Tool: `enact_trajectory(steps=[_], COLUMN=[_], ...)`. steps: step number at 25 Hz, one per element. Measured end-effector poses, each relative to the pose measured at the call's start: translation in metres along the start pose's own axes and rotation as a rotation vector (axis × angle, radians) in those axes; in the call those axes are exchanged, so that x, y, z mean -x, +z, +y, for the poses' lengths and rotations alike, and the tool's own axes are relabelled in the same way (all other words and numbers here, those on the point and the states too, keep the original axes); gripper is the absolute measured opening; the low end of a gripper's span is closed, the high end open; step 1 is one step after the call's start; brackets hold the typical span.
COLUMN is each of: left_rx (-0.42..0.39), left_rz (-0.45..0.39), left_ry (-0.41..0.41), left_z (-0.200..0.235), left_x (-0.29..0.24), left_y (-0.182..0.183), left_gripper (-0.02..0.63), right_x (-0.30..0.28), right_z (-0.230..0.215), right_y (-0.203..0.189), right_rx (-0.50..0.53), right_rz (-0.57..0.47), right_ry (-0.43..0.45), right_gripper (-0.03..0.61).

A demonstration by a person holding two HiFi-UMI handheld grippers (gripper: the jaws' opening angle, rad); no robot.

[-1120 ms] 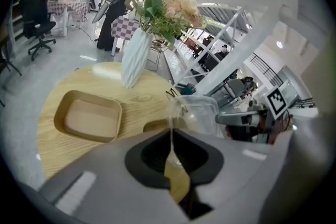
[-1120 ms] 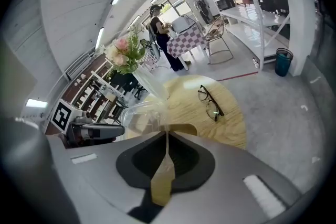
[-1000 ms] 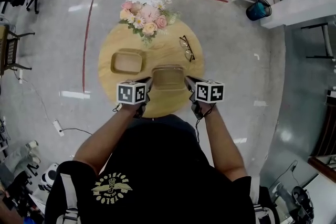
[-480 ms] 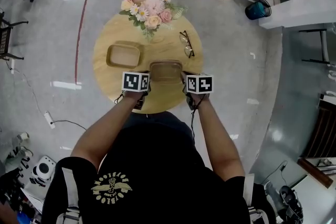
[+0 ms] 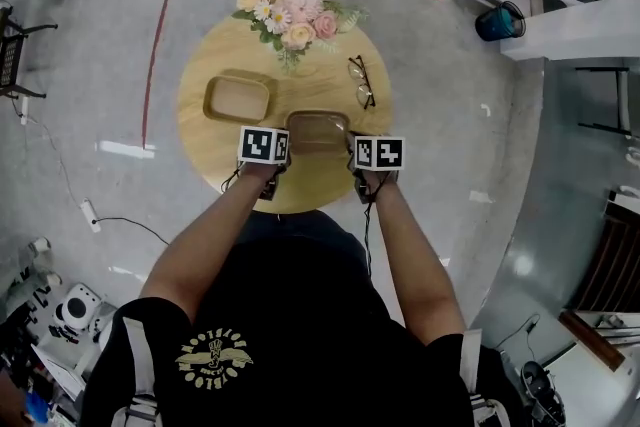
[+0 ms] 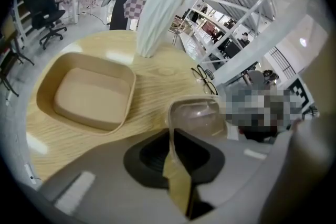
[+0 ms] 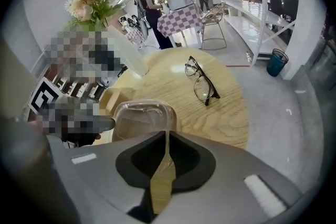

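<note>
At the 6 o'clock edge of the round wooden worktop [image 5: 205, 153], seen from the head view, the left gripper [image 5: 278, 150] and right gripper [image 5: 358, 153] hold a clear lid [image 5: 318, 130] from its 9 and 3 o'clock sides. It sits over a tan tray that shows through it; whether lid and tray touch cannot be told. An empty tray [image 5: 238, 99] lies at 10 o'clock, a vase of flowers [image 5: 292, 15] at 12, and glasses [image 5: 361, 82] at 2.

In the left gripper view, the jaws are pressed together on the thin rim of the lid [image 6: 198, 119], gripping only a narrow strip of its edge. The empty tray [image 6: 86, 94] lies at 9 o'clock of it.

In the right gripper view, the jaws likewise pinch the opposite rim of the lid [image 7: 140, 120]. The glasses [image 7: 200, 81] lie near, at 1 o'clock.

The likeliest failure is the lid slipping. It is thin and flexible and held only by its edges, so pulling the grippers apart or tilting them unevenly could buckle it or spring it free. A wide swing could also sweep the glasses or knock over the tall vase.

Count: two grippers, one lid, two trays, one vase, one pair of glasses.
</note>
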State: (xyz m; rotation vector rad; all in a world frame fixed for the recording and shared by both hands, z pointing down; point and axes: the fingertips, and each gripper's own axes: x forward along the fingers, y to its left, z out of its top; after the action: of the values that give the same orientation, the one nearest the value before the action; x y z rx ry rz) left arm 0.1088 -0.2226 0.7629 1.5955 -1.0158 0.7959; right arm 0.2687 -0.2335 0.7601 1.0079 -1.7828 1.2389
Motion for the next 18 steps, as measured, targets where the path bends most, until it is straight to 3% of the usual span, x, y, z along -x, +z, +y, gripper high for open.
enact_trajectory(steps=[8,15,18], left_rx=[-0.017,-0.023,-0.024], left_rz=[-0.009,-0.023,-0.04], left_ry=[0.01,-0.04,-0.048], left_z=[0.002,0.002,0.003], left_x=[0.0,0.012,0.019], left_y=[0.001,0.002,0.003], left_gripper=[0.048,0.175,0.193], right_x=[-0.004,0.004,0.007], right_z=[-0.003,-0.004,-0.003], right_y=[0.004,0.008,0.009], right_rx=[0.018,0.052,0.057], right_rz=[-0.006,-0.026,-0.041], right_ry=[-0.055,-0.071,-0.076], right_gripper=[0.041,0.096,0.115])
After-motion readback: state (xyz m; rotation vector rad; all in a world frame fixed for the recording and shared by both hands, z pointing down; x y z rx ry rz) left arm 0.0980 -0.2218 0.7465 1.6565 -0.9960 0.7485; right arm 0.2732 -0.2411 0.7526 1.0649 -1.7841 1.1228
